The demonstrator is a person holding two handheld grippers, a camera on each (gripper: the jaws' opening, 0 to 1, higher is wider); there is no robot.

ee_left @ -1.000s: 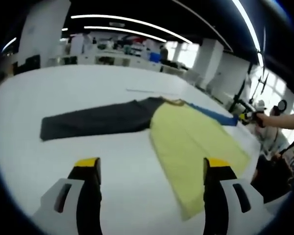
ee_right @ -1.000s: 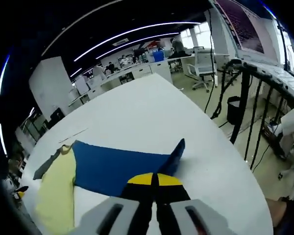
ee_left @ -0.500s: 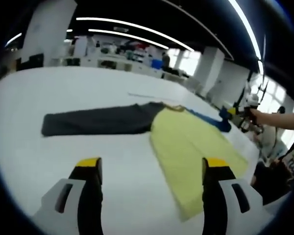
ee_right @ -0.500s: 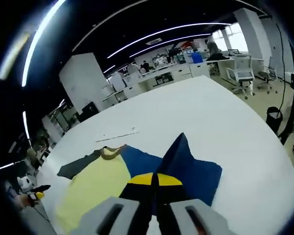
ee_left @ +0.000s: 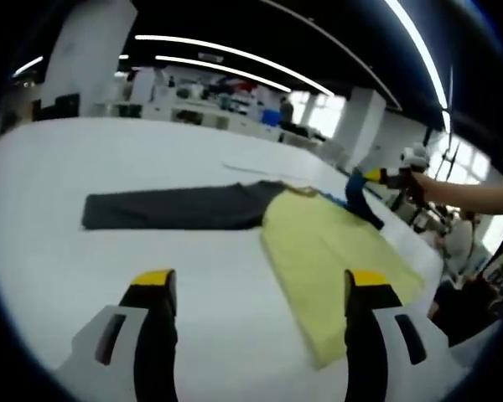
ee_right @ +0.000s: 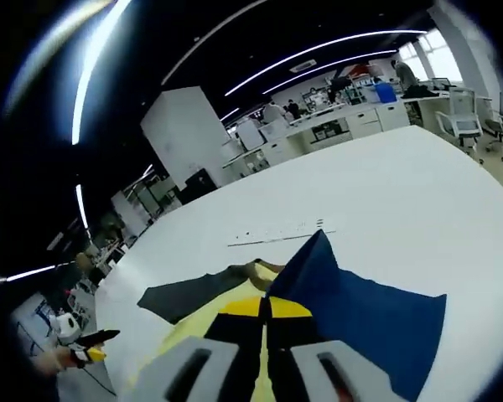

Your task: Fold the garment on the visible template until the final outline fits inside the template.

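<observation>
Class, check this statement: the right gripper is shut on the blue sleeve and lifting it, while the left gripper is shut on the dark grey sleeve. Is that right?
Not quite. The right gripper is indeed shut on the blue sleeve and lifting it, but the left gripper is open and holds nothing. The left gripper view shows its jaws apart over the white table, with the dark grey sleeve lying flat farther off.

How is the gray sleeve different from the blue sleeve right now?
The gray sleeve lies flat and stretched out on the white table; the blue sleeve is lifted off it. No tool touches the gray one, while the right tool is shut on the blue sleeve's end. Both join the same yellow shirt body.
</observation>
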